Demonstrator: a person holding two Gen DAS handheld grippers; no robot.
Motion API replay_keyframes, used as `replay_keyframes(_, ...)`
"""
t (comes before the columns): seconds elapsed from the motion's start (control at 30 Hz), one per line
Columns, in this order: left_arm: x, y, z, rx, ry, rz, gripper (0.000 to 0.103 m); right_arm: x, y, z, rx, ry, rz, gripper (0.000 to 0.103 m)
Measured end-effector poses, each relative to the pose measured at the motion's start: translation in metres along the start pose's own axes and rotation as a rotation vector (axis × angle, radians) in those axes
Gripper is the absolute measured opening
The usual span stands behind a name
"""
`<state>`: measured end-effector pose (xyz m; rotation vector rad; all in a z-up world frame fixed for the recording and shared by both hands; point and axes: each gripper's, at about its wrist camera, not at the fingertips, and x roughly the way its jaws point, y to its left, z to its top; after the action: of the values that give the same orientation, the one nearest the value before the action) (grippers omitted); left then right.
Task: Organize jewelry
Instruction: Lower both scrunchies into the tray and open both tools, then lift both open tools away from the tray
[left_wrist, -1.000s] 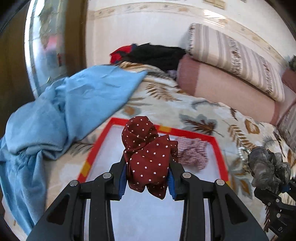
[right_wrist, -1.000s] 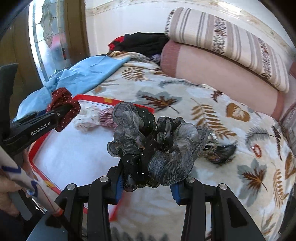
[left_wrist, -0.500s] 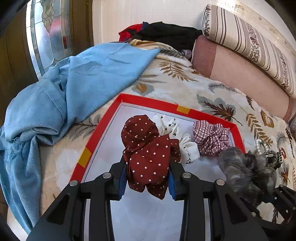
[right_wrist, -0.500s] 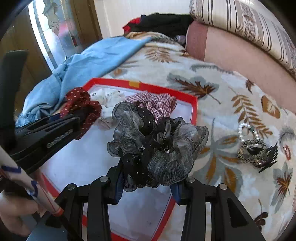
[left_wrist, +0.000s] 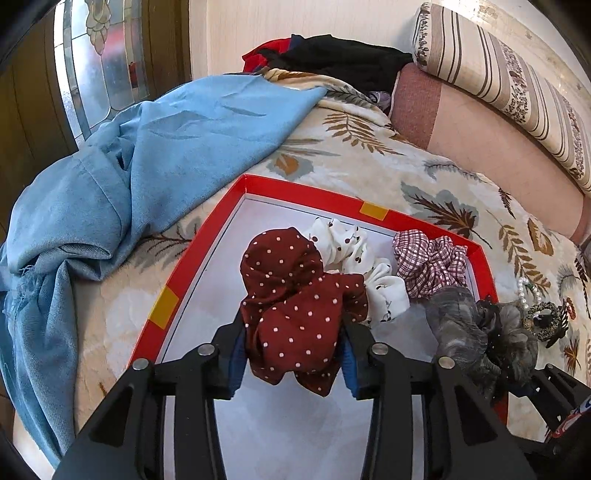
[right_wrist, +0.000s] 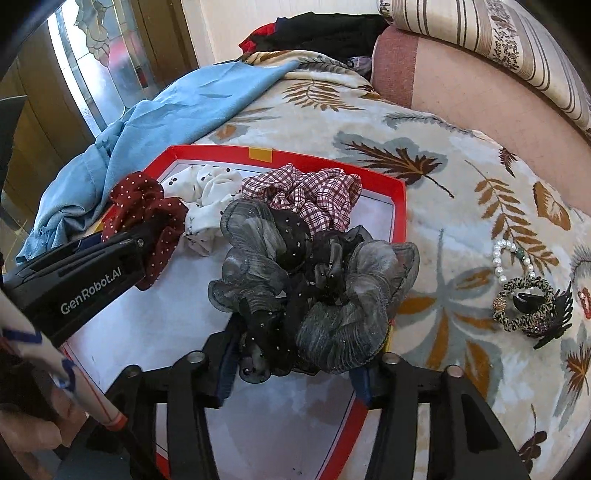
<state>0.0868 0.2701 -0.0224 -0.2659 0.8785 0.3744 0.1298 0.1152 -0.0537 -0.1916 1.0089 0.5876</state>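
Observation:
My left gripper (left_wrist: 291, 363) is shut on a dark red polka-dot scrunchie (left_wrist: 291, 302) and holds it over the red-rimmed white tray (left_wrist: 207, 236). My right gripper (right_wrist: 295, 373) is shut on a grey and black scrunchie (right_wrist: 314, 280), over the tray's right side (right_wrist: 400, 206). A white spotted scrunchie (left_wrist: 351, 254) and a red plaid scrunchie (left_wrist: 428, 262) lie at the tray's far end. On the bedspread to the right lie a pearl bracelet (right_wrist: 502, 258), a leopard hair tie (right_wrist: 524, 302) and a black claw clip (right_wrist: 554, 325).
A blue cloth (left_wrist: 147, 155) is bunched left of the tray. Pink and striped bolsters (left_wrist: 498, 122) line the back right. Dark clothes (left_wrist: 332, 55) lie against the wall. A glass-panelled door (left_wrist: 99, 55) stands at the left.
Both grippers have come lower and forward over the tray with their scrunchies still held. The right gripper has moved left, from over the bedspread to over the tray.

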Motion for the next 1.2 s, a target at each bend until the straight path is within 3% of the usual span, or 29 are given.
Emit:
replay_keyframes(0.2, 0.0, 0.002, 0.001, -0.016, -0.003, 0.0, 0.052, -0.004, -0.001, -0.001, 0.002, -0.013, 0.015, 0.075)
replay_keyframes(0.3, -0.003, 0.002, 0.001, -0.026, -0.015, -0.002, 0.059, -0.01, -0.002, -0.002, 0.005, -0.023, 0.018, 0.077)
replay_keyframes(0.9, -0.027, -0.001, 0.006, -0.075, -0.137, -0.057, 0.063, -0.06, -0.013, -0.016, 0.019, -0.094, 0.084, 0.082)
replay_keyframes(1.2, -0.037, -0.017, 0.001, -0.037, -0.201, -0.065, 0.063, -0.106, -0.063, -0.035, 0.117, -0.18, 0.099, 0.082)
